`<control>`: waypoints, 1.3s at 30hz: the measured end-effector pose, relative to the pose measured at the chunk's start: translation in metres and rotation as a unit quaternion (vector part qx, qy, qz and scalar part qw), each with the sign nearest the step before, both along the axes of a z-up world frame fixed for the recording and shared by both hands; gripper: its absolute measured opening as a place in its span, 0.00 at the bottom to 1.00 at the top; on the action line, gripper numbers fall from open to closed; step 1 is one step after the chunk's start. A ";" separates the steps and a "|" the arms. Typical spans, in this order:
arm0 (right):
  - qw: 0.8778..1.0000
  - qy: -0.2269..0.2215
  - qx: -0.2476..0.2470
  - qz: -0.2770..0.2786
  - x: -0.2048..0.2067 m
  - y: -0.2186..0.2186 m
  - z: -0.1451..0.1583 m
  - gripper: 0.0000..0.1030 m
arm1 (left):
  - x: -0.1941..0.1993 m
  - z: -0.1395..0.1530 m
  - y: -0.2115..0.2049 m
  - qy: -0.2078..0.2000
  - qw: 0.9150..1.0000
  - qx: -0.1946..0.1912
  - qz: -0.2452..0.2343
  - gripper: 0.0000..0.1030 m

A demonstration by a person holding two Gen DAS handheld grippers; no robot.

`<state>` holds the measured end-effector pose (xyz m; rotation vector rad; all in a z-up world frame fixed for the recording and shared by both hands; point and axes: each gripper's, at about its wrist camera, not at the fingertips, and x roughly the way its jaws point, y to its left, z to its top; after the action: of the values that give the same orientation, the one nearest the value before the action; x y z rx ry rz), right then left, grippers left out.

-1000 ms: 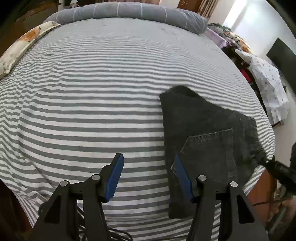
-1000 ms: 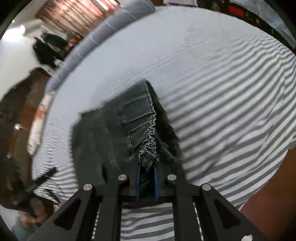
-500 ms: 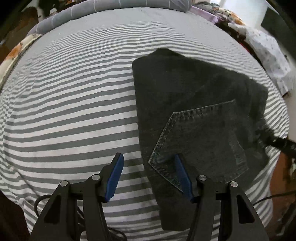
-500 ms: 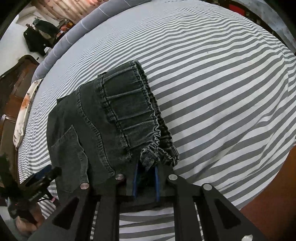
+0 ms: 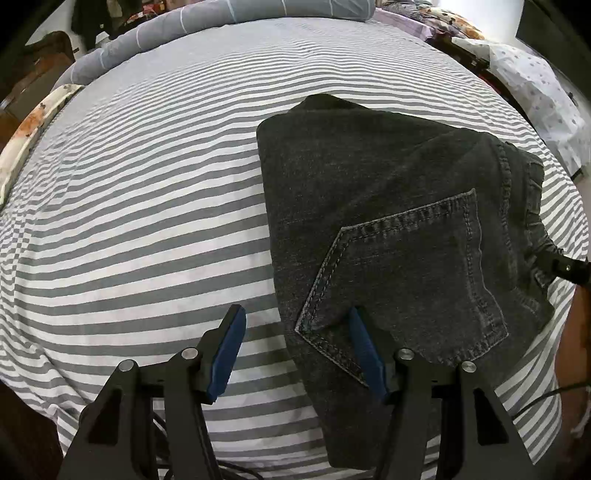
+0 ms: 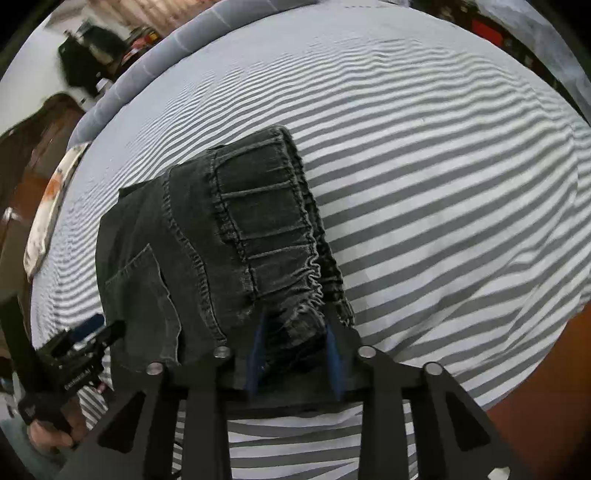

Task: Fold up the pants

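Observation:
Dark grey denim pants (image 5: pixel 388 221) lie folded into a compact stack on the striped bed, back pocket up. My left gripper (image 5: pixel 295 325) is open and empty at the stack's near left edge; its right finger (image 5: pixel 364 350) overlaps the pocket corner. In the right wrist view the pants (image 6: pixel 221 240) show their elastic waistband. My right gripper (image 6: pixel 293 332) has its blue pads parted a little, with the waistband corner between them; the grip looks loosened. The right gripper also shows in the left wrist view (image 5: pixel 561 264) at the stack's right edge.
The grey-and-white striped sheet (image 5: pixel 147 206) covers the bed. A grey bolster (image 5: pixel 229 18) lies along the far edge, a floral pillow (image 5: pixel 33 122) at the far left. Clothes (image 5: pixel 535 85) are piled beside the bed on the right. The left gripper shows in the right wrist view (image 6: pixel 74 347).
The right gripper's pads have spread apart from tightly shut on the waistband. The left gripper has moved closer to the stack. The pants have settled flat.

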<state>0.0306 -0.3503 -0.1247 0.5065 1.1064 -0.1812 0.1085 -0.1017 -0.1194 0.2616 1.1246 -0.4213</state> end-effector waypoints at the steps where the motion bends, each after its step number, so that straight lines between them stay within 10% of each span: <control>1: 1.000 0.000 -0.006 0.004 0.000 0.000 0.000 0.34 | -0.001 0.001 -0.001 0.000 1.000 0.001 0.000 0.59; 4: 1.000 0.003 -0.026 0.010 -0.001 -0.005 0.002 0.50 | -0.004 0.004 0.000 -0.002 1.000 0.001 0.002 0.61; 20: 0.976 -0.068 0.134 0.157 0.029 -0.065 -0.031 0.53 | 0.020 -0.005 0.035 0.058 0.989 -0.132 0.020 0.74; 28: 0.940 -0.114 0.254 0.196 0.044 -0.070 -0.043 0.52 | 0.024 -0.004 0.005 0.053 0.990 -0.130 -0.015 0.69; 34: 0.941 -0.109 0.253 0.197 0.058 -0.067 -0.052 0.49 | 0.039 -0.008 0.007 0.047 0.989 -0.141 -0.006 0.60; 39: 0.958 -0.086 0.228 0.151 0.052 -0.056 -0.047 0.35 | 0.035 -0.010 -0.018 0.027 0.992 -0.123 -0.011 0.85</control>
<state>0.0830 -0.4065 -0.1717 0.7396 1.0392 0.3901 0.1440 -0.1200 -0.1298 0.0467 1.1119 -0.5852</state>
